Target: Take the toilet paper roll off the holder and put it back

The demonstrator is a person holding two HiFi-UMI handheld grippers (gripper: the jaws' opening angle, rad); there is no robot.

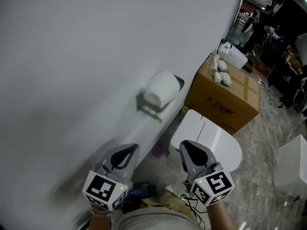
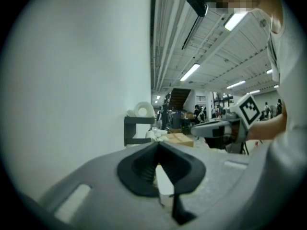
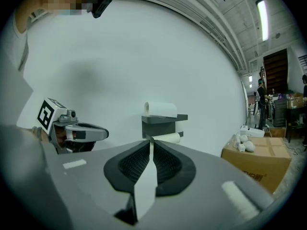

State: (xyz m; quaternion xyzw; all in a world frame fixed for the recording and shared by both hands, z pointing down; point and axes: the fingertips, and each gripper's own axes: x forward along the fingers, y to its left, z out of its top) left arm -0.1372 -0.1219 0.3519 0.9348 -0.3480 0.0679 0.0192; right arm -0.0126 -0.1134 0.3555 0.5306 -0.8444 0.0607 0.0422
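The holder (image 1: 149,106), a dark grey bracket fixed to the white wall (image 1: 86,56), serves as the landmark here. The toilet paper roll (image 1: 161,89) lies on its side on top of the holder's flat shelf, touching it. In the right gripper view a second white cylinder (image 3: 166,138) shows just beneath that shelf; whether it hangs on a bar of the holder cannot be told. The left hand-held gripper (image 1: 132,150) hangs below the holder in the head view, well apart from it, with its tips aimed toward the wall. Its jaws are pressed together at the tips, with nothing between them. The right hand-held gripper (image 1: 187,147) sits beside the left one, farther to the right of the holder and equally clear of the roll. Its jaws are drawn in to a narrow slit that meets at the tips, and it is empty too. In each gripper view the holder and roll stand straight ahead past the closed tips, at a distance. To the right of the holder, on the floor, stands a brown cardboard box (image 1: 225,97) with a few small white objects (image 1: 219,71) on its top. Between that box and the right hand-held gripper, lower than the holder, is a white toilet lid (image 1: 211,140).
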